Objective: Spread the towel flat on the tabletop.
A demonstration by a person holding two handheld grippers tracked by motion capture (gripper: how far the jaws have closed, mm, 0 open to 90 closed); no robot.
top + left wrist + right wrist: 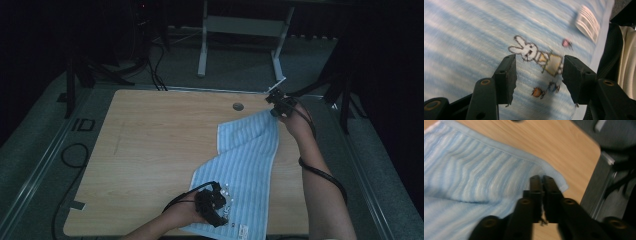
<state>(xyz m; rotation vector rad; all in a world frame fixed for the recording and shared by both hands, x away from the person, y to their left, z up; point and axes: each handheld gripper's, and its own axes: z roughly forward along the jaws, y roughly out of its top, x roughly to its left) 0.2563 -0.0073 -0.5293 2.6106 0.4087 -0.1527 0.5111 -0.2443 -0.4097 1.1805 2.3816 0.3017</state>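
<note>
Striped towel (245, 165) lies lower right of centre on the table (150, 150) — right gripper (278, 111) pinches its far corner, left gripper (537, 75) half-wide over the rabbit print — best lift slowly, anchoring the near end

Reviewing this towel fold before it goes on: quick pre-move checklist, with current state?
1. Right gripper shut on far towel corner: ok; the fingers pinch the hem.
2. Corner lifted off the table: ok, the blue striped towel rises toward the right gripper.
3. Left gripper anchoring the near end: not ok; its fingers stand apart over the rabbit print, nothing clamped.
4. Whether the left fingers press the cloth down: cannot tell.
5. Bare table to the left for the fold: ok.
</note>
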